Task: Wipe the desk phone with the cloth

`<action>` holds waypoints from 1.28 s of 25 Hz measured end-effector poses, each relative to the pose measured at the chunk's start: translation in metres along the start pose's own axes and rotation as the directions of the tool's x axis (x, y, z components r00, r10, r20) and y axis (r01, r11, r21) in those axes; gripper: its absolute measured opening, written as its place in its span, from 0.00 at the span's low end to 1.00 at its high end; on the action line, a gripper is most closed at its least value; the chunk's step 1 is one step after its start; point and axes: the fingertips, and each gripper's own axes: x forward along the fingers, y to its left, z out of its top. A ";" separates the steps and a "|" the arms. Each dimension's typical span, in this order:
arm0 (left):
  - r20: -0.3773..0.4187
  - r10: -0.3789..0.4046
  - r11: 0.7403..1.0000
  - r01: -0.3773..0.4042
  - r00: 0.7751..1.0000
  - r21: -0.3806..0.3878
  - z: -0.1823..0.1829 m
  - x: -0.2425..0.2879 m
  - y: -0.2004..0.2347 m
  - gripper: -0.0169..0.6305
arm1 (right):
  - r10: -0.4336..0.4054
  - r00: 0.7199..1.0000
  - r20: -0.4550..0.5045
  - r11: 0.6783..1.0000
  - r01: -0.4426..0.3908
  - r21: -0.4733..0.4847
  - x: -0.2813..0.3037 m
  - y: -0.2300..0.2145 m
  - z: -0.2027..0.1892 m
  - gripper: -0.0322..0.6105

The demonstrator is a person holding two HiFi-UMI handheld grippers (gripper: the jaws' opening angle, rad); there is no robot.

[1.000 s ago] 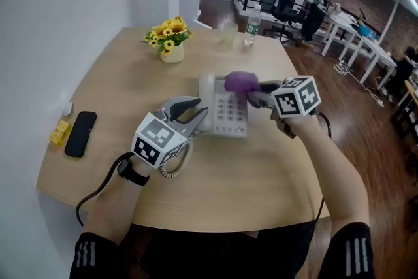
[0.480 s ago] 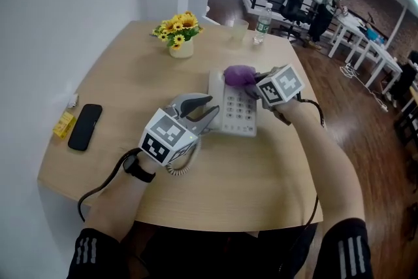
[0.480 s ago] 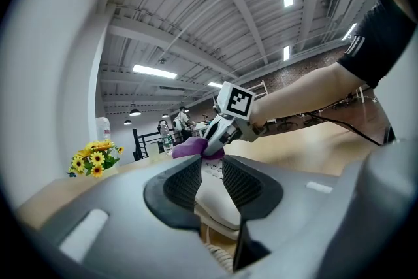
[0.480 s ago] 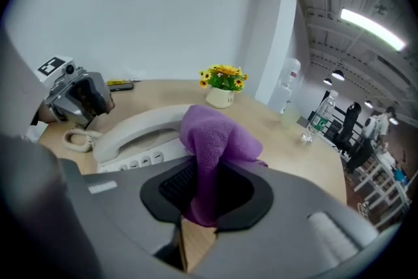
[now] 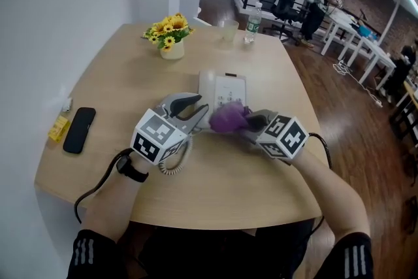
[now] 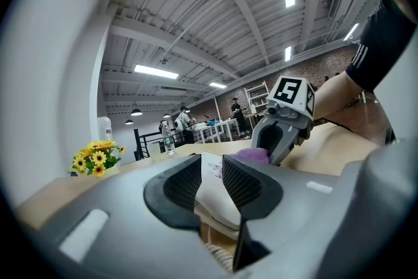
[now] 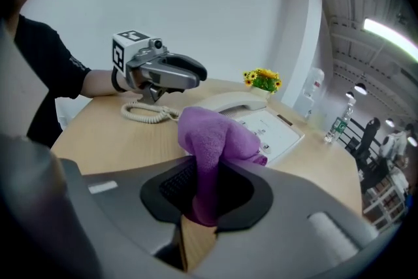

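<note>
Both our grippers meet at the desk phone on the worktop.
Our left gripper has its fingers clamped on the white handset along the phone's left side; the purple cloth lies on the keypad's near end, pinched tight between our right gripper's fingers.

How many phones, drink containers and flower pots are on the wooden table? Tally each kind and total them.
Phones: 2, desk phone and black mobile phone
Drink containers: 2, water bottle and clear cup
Flower pots: 1, pot of sunflowers
Total: 5
</note>
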 end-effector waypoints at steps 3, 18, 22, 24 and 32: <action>-0.001 0.001 1.000 -0.001 1.000 -0.001 -0.001 0.000 0.000 0.17 | 0.034 0.999 -0.013 0.999 -0.034 -0.021 -0.003 0.016 -0.004 0.17; 0.001 0.002 1.000 -0.002 1.000 -0.010 0.000 0.001 0.000 0.17 | -0.186 0.982 0.021 0.962 0.178 0.209 0.032 -0.146 0.085 0.17; 0.010 0.002 1.000 -0.002 1.000 -0.008 0.003 0.001 0.000 0.17 | -0.164 0.985 -0.051 0.967 0.171 0.188 0.052 -0.140 0.070 0.17; 0.009 -0.001 1.000 0.001 1.000 -0.009 0.003 0.001 0.000 0.17 | -0.136 0.990 -0.044 0.971 0.142 0.190 0.055 -0.127 0.066 0.17; 0.007 0.001 1.000 -0.001 1.000 -0.007 0.002 0.000 0.000 0.17 | -0.039 0.999 -0.016 0.997 0.040 0.059 0.035 -0.042 0.043 0.17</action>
